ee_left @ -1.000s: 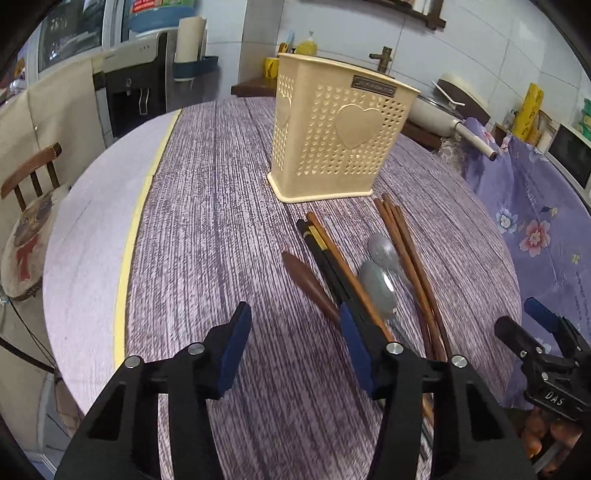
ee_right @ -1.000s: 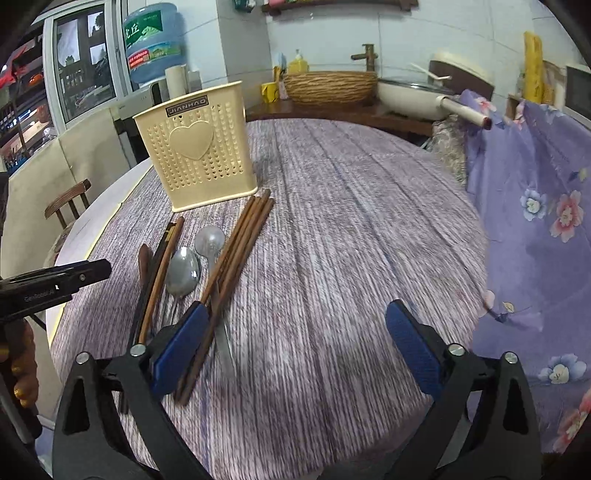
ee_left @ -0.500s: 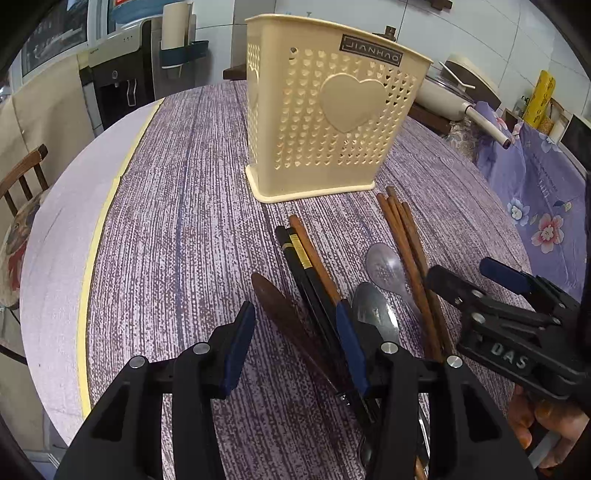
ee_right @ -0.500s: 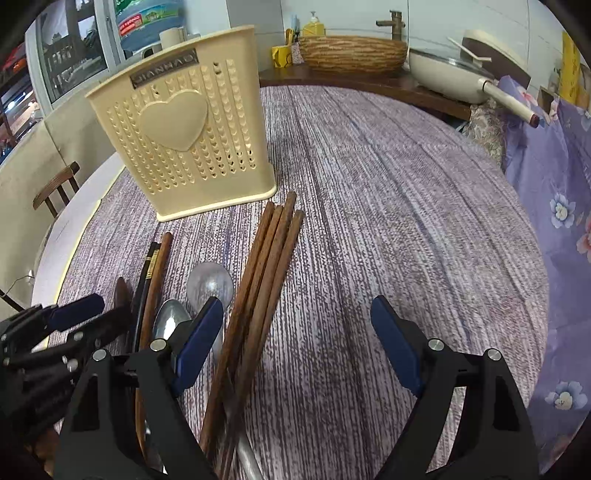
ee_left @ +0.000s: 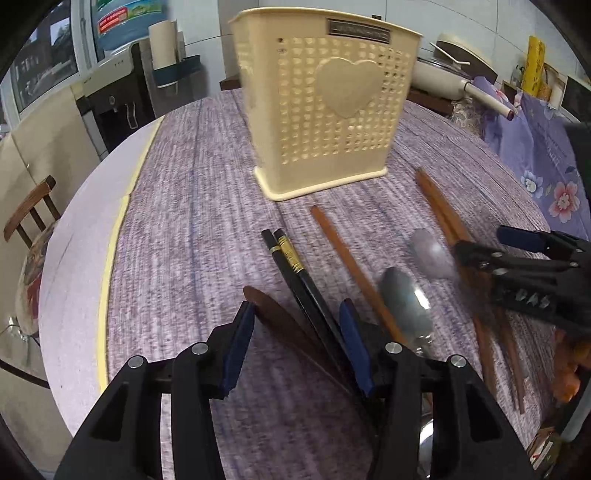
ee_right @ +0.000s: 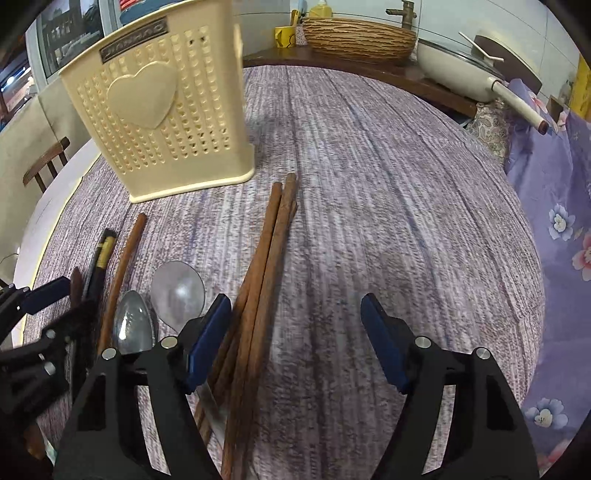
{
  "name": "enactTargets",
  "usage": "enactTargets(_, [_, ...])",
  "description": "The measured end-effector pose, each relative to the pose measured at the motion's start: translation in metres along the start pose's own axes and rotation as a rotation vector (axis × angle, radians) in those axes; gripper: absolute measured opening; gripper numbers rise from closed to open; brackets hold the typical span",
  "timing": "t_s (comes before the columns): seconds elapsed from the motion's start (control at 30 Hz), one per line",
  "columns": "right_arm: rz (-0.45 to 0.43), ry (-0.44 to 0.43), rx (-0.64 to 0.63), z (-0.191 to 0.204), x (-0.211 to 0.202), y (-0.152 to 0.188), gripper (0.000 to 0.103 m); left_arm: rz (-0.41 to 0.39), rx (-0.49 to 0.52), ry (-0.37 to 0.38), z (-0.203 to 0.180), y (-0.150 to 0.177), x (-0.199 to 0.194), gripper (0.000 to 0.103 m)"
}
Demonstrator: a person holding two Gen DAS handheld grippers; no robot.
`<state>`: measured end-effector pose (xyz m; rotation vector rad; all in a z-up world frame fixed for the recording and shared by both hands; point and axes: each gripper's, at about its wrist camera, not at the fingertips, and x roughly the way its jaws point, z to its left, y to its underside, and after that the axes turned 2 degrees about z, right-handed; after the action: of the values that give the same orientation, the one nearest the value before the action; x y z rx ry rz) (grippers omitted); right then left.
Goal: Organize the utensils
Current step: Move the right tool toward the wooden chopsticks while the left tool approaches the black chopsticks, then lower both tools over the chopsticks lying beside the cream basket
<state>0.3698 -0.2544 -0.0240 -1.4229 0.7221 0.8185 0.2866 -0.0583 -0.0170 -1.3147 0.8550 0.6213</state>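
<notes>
A cream perforated utensil holder (ee_left: 325, 110) (ee_right: 162, 110) stands upright on the table. In front of it lie black chopsticks (ee_left: 295, 266), a dark wooden spoon (ee_left: 280, 317), one brown chopstick (ee_left: 343, 251), two metal spoons (ee_right: 133, 325) (ee_right: 179, 291) and a bundle of brown chopsticks (ee_right: 269, 258). My left gripper (ee_left: 297, 343) is open, low over the table, straddling the wooden spoon and black chopsticks. My right gripper (ee_right: 295, 332) is closing, pads still apart, with the brown bundle just inside its left pad.
The round table (ee_right: 369, 184) has a purple streaked cloth. A wooden chair (ee_left: 29, 206) stands at the left. A purple floral cloth (ee_right: 554, 221) hangs at the right. Behind the table are a woven basket (ee_right: 358, 35), a white pan (ee_right: 461, 74) and a water dispenser (ee_left: 118, 99).
Both grippers have come forward and down onto the utensils, so the holder looms larger. The right jaws have narrowed. The left jaws now straddle the wooden spoon and black chopsticks.
</notes>
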Motion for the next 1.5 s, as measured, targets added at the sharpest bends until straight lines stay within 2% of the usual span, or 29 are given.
enactTargets(0.4, [-0.005, 0.027, 0.06, -0.04, -0.01, 0.003, 0.069, -0.022, -0.094, 0.008, 0.057, 0.015, -0.014, 0.054])
enactTargets(0.5, [-0.014, 0.033, 0.057, -0.042, -0.014, 0.005, 0.069, -0.059, -0.118, -0.032, 0.064, 0.027, -0.026, 0.054])
enactTargets(0.57, [-0.018, 0.039, 0.059, -0.042, -0.014, 0.007, 0.069, -0.039, -0.124, -0.061, 0.065, 0.033, -0.025, 0.054])
enactTargets(0.7, [-0.031, 0.036, 0.066, -0.04, -0.016, 0.007, 0.069, -0.024, -0.171, -0.027, 0.071, 0.039, -0.026, 0.054])
enactTargets(0.87, [-0.044, 0.019, 0.068, -0.034, -0.021, 0.009, 0.069, -0.026, -0.237, 0.048, 0.081, 0.025, -0.025, 0.054])
enactTargets(0.93, [-0.047, 0.016, 0.064, -0.033, -0.023, 0.008, 0.069, -0.015, -0.254, 0.048, 0.084, 0.019, -0.022, 0.054])
enactTargets(1.17, [-0.03, 0.026, 0.067, -0.036, -0.02, 0.007, 0.067, 0.057, -0.207, 0.055, 0.073, 0.013, -0.008, 0.047])
enactTargets(1.27, [-0.018, 0.033, 0.068, -0.037, -0.014, 0.006, 0.066, 0.066, -0.136, -0.006, 0.057, 0.01, -0.002, 0.045])
enactTargets(1.37, [-0.018, 0.028, 0.08, -0.038, -0.013, 0.005, 0.066, 0.079, -0.084, -0.032, 0.044, -0.002, 0.008, 0.045])
enactTargets(1.5, [-0.031, 0.016, 0.083, -0.034, -0.015, 0.004, 0.066, 0.094, -0.048, -0.018, 0.025, -0.025, 0.023, 0.045])
